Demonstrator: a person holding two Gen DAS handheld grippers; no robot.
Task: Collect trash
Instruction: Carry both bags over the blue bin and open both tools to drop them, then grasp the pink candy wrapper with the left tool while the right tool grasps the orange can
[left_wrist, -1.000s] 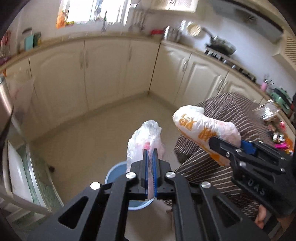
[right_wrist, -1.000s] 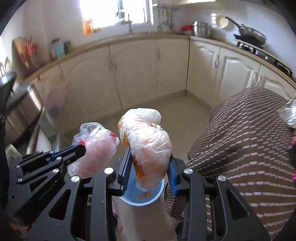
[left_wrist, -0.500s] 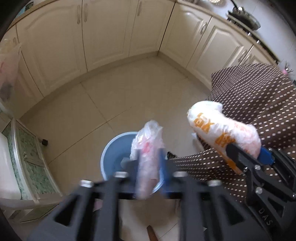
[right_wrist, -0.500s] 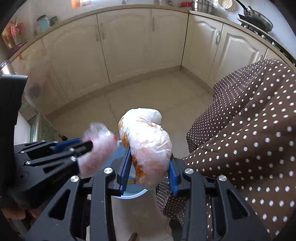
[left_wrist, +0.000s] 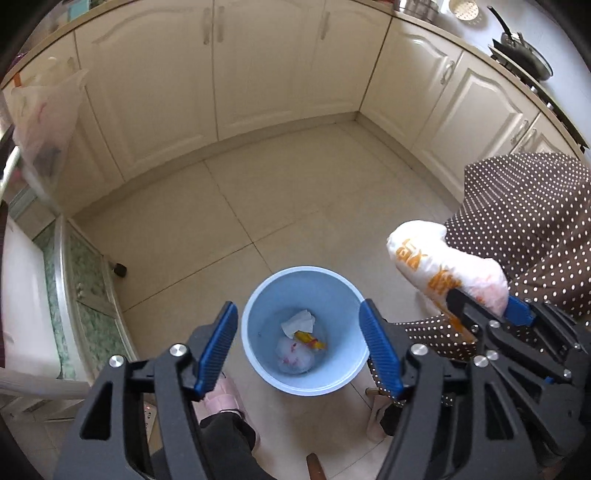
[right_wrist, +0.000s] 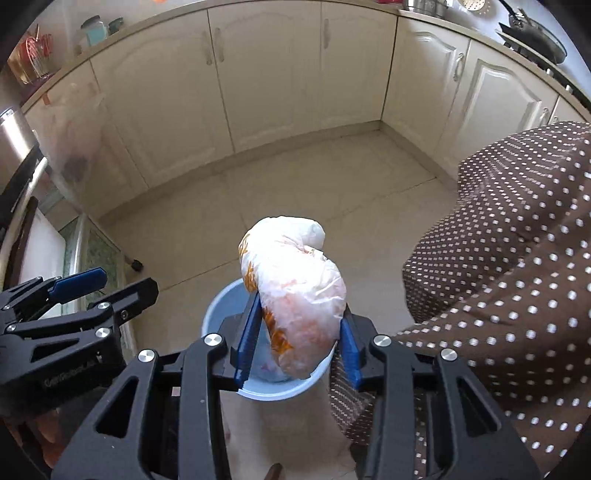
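While the cream kitchen cabinets (left_wrist: 266, 66) and pale tiled floor (left_wrist: 295, 206) fill most of both views, the work sits low at the frame's foot: a round blue plastic bin (left_wrist: 255, 354), open-topped, standing on the tiles beside a brown polka-dot cloth (right_wrist: 517, 258) that drapes down at the right. Left gripper (left_wrist: 299, 347) hangs directly above the bin mouth, pointing steeply down; its jaws have just been opening and now stand wide with nothing between them. A small crumpled clear bag with pink marks (left_wrist: 293, 356) lies on the bin floor, with a white paper scrap (left_wrist: 298, 320) and a yellow wrapper (left_wrist: 309, 339) by it. Right gripper (right_wrist: 297, 339) is clamped on a bulging white plastic bag with orange print (right_wrist: 295, 288); its jaws have just been easing apart slightly, yet the pads press the bag's lower sides. Bag is soft, wrinkled, sausage-shaped, its long axis running up and away from the jaws, knotted end uppermost. From the right wrist view the bin rim shows straight below the bag, so a release would likely drop it in. The right hand is the one placed for that. Thin film may cling to the ribbed pads.
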